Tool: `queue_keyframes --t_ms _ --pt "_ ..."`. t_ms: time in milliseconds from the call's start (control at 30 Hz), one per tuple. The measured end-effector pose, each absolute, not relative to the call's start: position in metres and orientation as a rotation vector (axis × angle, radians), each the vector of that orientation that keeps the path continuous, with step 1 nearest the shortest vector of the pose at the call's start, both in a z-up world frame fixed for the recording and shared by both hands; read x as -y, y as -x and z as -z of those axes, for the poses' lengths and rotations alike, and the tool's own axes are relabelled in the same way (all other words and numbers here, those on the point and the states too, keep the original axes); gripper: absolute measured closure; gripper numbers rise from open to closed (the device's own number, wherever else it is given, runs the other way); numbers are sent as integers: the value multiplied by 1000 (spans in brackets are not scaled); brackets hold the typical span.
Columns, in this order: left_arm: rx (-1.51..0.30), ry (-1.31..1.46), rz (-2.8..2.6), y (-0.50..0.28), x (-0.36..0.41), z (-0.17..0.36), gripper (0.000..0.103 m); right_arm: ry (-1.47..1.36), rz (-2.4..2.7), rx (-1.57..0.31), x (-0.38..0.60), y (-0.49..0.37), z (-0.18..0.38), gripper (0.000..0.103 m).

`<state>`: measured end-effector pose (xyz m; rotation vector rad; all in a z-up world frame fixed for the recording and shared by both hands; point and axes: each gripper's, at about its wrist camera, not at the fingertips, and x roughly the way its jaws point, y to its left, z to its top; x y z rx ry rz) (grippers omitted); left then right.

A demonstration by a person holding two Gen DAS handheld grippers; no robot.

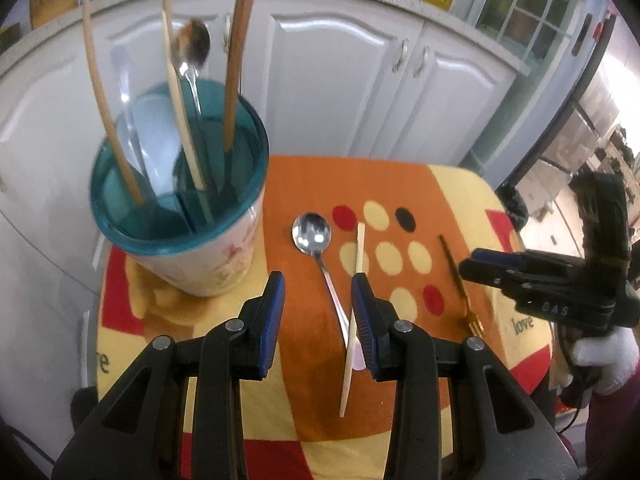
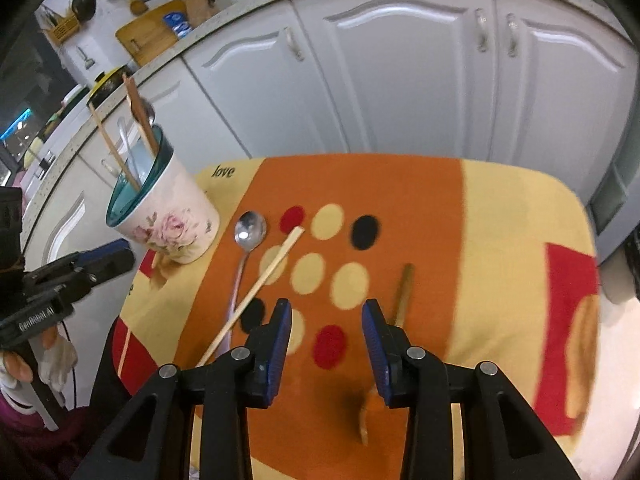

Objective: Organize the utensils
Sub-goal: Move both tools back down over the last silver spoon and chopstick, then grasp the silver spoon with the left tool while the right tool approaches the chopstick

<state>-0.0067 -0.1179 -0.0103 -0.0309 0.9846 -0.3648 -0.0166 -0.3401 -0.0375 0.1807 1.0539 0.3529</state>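
Two hand-held tongs over a small table draped in an orange, yellow and red cloth (image 1: 304,184) with coloured dots, white cabinet doors (image 1: 340,72) behind

Left tongs (image 1: 318,292): released, blue pads standing apart, nothing between them, hovering above the cloth. Just ahead of the tips, a metal spoon (image 1: 316,240), bowl pointing away toward the cabinets, handle running back toward the right pad and slipping under a pale chopstick (image 1: 354,316). Chopstick long axis nearly parallel to the spoon, far end away from the tongs, near end passing just inside the right pad; touching the pad or only in front of it, cannot tell. Ahead and to the left of these tongs, a floral cup with a teal rim (image 1: 180,208), upright, holding wooden sticks, a clear plastic spoon and a metal spoon, handles leaning at slightly different angles

Right tongs (image 2: 326,322): released, pads parted, empty, above the dotted part of the cloth. Just beyond and beneath the right pad, a small gold fork (image 2: 402,294), handle pointing away, pronged end toward the camera and blurred below the tips. To the left of these tongs, the same chopstick lying diagonally with its far end up and right, crossing over the spoon handle; spoon bowl farthest from the tips. Cup further left, at the cloth's corner, clear of both tongs

Each pair of tongs visible at the edge of the other's view, gripped by a white-gloved hand (image 1: 604,356), well apart from one another
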Motion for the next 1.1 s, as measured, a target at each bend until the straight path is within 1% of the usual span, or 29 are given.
queue_keyframes --t_ms 233,400,633,700,767,933,1100 --pt "-1031 34 344 0 116 29 70 -141 -403 -1082 292 -7 56 68" --pt "-1048 36 334 0 112 36 70 -59 -400 -1100 259 -27 68 68" --pt "-1072 35 333 -1 111 44 70 26 -376 -1134 236 -33 90 67" --pt "-1075 31 335 -2 113 45 70 76 -388 -1114 235 -29 90 69" --pt "-1079 29 336 -2 114 45 70 111 -400 -1113 240 -27 90 76" --pt "-1090 23 341 -8 121 49 70 166 -360 -1138 268 -26 87 76" --pt "-1123 16 361 -14 136 62 70 91 -358 -1153 294 -26 85 76"
